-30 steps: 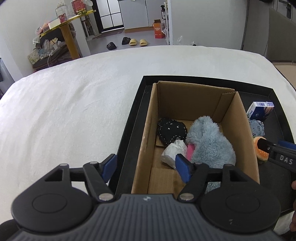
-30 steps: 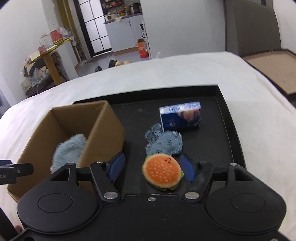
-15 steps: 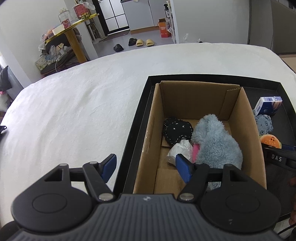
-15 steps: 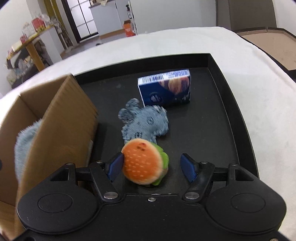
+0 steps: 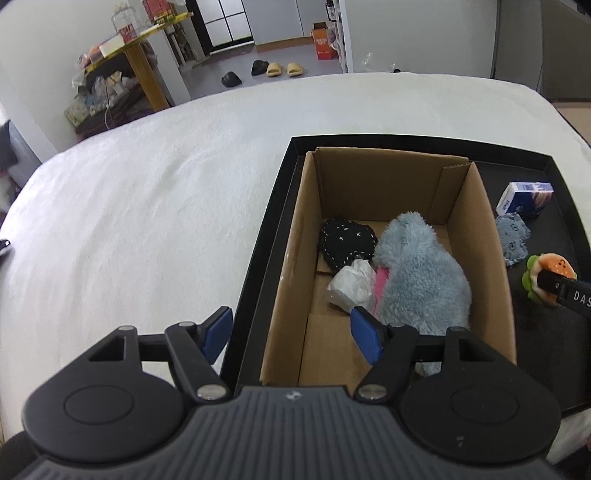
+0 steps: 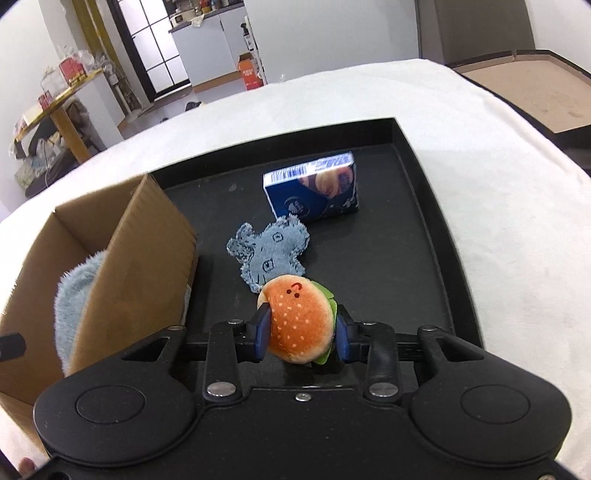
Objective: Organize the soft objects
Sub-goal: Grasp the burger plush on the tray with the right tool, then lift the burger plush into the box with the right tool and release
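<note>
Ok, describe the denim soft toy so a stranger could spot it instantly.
Find the black tray on the white bed, then the floor right of the cardboard box. The denim toy lies flat between the blue carton and the burger plush: the only frayed, grey-blue fabric piece.

Both views are bright and evenly lit by soft daylight from the far glazed doors [image 5: 229,22], with faint shadows, mild washout on the white surface [image 5: 147,206], strong fisheye bending at dark-cornered edges, and sharp focus throughout.
</note>
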`<state>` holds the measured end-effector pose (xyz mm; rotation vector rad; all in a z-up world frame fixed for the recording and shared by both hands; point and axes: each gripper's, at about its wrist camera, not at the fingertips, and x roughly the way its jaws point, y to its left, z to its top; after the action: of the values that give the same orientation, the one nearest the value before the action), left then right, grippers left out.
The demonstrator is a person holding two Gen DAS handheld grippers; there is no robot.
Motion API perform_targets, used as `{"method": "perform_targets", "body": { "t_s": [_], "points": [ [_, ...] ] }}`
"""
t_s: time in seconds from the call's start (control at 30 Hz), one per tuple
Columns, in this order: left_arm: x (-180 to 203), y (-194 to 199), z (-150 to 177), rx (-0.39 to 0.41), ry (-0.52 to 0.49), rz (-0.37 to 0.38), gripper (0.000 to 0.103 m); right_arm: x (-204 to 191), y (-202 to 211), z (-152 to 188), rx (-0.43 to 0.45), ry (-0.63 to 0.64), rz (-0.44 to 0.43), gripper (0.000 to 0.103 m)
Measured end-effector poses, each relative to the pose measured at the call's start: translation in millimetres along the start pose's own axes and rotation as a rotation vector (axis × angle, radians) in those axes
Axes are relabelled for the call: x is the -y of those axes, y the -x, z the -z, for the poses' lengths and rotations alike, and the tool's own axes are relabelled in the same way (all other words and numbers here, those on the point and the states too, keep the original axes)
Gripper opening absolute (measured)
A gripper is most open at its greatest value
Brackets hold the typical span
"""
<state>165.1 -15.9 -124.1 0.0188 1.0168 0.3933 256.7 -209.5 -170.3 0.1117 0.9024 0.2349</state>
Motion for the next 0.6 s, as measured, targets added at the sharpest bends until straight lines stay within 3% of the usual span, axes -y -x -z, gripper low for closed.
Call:
{"method": "perform_targets", "body": {
  "t_s": [0.2,0.43,0.6],
  "points": [
    [-4.0,7.1,-1.0,-0.015,-0.015,0.035,0.069,-5.6,19.1,-11.8,0.031,0.0,0.013,0.034],
    [-13.1,17.4,-2.3,0.004,-0.05,-0.001,0.069,-19.5,42.0,-22.2,0.065,0.002,0.012,0.034],
    [-22.7,18.6,-2.0,0.025,-0.04,0.022,0.069,-31.8,54.2,-25.8,0.078,0.023,0.019,0.034]
  ]
}}
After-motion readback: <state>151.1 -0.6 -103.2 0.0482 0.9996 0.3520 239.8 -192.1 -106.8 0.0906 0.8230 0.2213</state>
